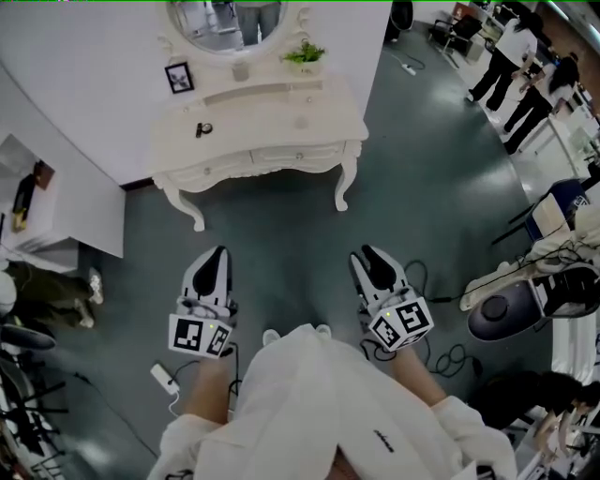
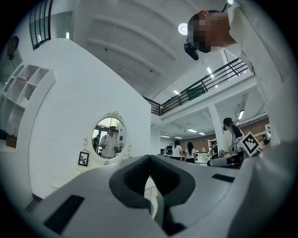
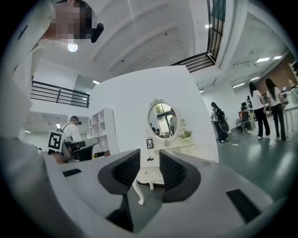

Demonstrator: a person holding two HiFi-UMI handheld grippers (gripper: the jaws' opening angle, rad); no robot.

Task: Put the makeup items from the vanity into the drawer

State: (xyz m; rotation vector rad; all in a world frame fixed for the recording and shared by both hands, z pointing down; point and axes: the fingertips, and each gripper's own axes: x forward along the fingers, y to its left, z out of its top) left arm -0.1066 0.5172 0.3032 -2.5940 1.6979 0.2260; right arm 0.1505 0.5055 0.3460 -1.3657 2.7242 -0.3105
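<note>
Makeup item (image 1: pixel 203 128) lies toward the table's (image 1: pixel 281 117) left edge | we hold left gripper (image 1: pixel 217 255) pressed together | right gripper (image 1: pixel 368 253) slightly spread, holding nothing | both well apart from table

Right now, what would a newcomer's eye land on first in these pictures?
The white vanity stands against the wall ahead, with its oval mirror above and a small dark item lying on top. Nearer, the left claw and right claw point toward it, both empty: the left shut, the right a little apart.
</note>
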